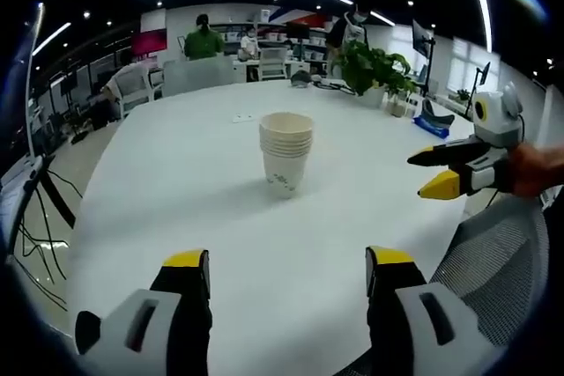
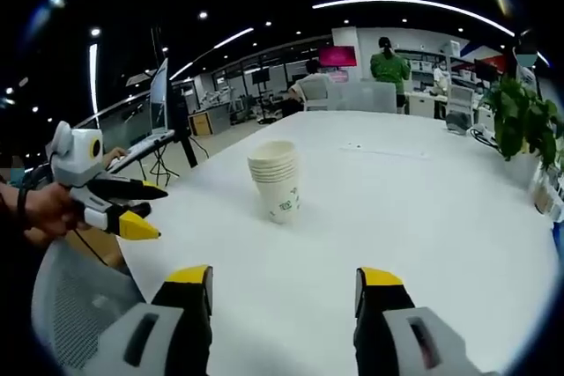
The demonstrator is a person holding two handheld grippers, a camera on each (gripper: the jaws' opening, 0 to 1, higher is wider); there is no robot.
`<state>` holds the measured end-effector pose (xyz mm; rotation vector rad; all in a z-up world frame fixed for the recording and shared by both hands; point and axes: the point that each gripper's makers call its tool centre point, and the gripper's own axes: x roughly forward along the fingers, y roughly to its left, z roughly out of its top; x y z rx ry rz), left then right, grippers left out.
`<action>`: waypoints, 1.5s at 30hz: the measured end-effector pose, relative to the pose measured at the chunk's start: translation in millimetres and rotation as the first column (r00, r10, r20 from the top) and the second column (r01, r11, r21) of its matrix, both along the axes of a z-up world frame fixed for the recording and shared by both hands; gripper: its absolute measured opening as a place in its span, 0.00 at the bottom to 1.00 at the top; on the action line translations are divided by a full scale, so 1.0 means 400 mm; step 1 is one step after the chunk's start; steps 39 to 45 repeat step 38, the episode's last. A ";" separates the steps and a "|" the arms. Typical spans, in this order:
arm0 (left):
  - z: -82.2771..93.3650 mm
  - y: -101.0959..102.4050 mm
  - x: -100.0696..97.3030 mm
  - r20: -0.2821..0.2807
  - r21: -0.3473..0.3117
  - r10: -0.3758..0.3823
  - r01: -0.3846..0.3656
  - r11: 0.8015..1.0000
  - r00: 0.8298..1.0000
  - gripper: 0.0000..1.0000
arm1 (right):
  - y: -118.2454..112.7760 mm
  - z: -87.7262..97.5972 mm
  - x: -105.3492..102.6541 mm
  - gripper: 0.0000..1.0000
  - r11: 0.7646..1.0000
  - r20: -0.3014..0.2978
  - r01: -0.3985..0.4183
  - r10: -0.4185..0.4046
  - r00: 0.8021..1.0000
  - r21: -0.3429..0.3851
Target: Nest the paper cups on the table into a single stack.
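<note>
Ahead at twelve o'clock on the white table (image 1: 176,217), I see the paper cups (image 1: 285,151) nested, light and crushable, best held mid-wall, while my left gripper (image 1: 288,272) and right gripper (image 2: 283,290) gape wide, empty.

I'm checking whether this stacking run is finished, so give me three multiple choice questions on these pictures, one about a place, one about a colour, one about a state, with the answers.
1. Where is the stack of paper cups?
A. upright on the white table
B. on the mesh chair
C. in a gripper

2. What colour are the gripper jaw tips?
A. red
B. yellow
C. green

3. How do both grippers stand?
A. shut on a cup
B. shut with nothing held
C. open with nothing held

Answers:
1 A: the stack stands alone on the tabletop, no loose cups around it.
2 B: yellow tips show on the left gripper and the right gripper.
3 C: the jaws of each are apart, short of the stack.
</note>
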<state>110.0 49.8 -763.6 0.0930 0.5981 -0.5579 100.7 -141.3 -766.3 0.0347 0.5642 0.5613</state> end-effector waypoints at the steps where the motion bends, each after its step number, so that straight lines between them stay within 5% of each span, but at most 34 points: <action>1: 0.001 0.001 0.000 0.002 0.001 0.001 -0.001 1.000 1.000 0.72 | -0.001 -0.002 -0.001 0.66 1.000 0.000 0.001 -0.001 1.000 0.002; 45: 0.020 -0.012 0.007 0.055 0.009 -0.008 0.007 1.000 0.998 0.71 | 0.000 0.010 -0.030 0.70 0.999 0.009 0.033 -0.034 0.999 0.020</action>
